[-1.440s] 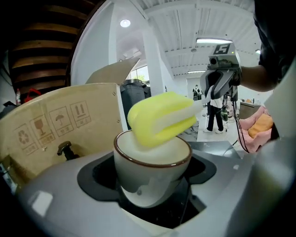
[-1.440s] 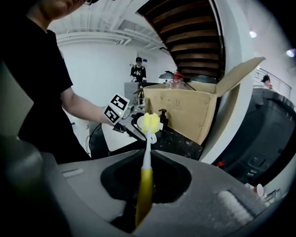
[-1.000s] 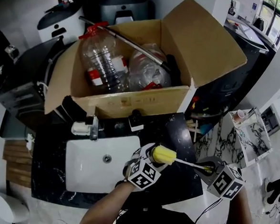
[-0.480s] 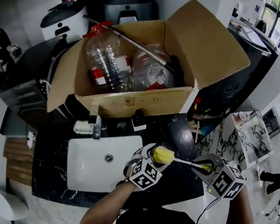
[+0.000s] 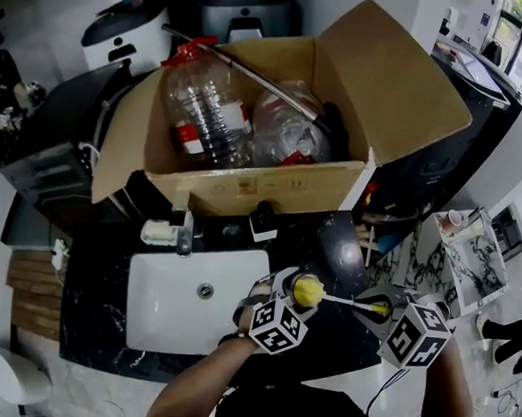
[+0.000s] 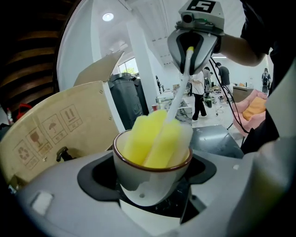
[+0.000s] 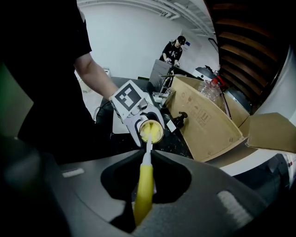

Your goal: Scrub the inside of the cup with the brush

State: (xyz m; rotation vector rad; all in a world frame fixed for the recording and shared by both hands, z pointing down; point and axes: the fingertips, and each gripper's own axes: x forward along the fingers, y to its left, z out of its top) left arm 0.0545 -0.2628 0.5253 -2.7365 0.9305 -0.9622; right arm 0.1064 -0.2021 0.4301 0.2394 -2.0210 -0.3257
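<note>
A small white cup (image 6: 150, 173) with a brown rim sits between the jaws of my left gripper (image 6: 152, 185), which is shut on it; from the head view the cup (image 5: 299, 281) is held beside the sink. A brush with a yellow sponge head (image 6: 155, 139) and white stem fills the cup's inside. My right gripper (image 7: 144, 196) is shut on the brush's yellow handle (image 7: 143, 190), and its stem points straight into the cup (image 7: 151, 131). From the head, the brush (image 5: 339, 300) bridges the left gripper (image 5: 282, 313) and the right gripper (image 5: 394, 321).
A white sink (image 5: 159, 330) with a tap (image 5: 183, 233) is set in a dark counter (image 5: 93, 316). Behind it stands an open cardboard box (image 5: 271, 190) holding large plastic bottles (image 5: 210, 110). A soap dispenser (image 5: 263, 219) stands by the box. A person (image 7: 175, 48) works in the background.
The sponge head has gone deeper into the cup. Both grippers have shifted slightly lower and closer together in the head view.
</note>
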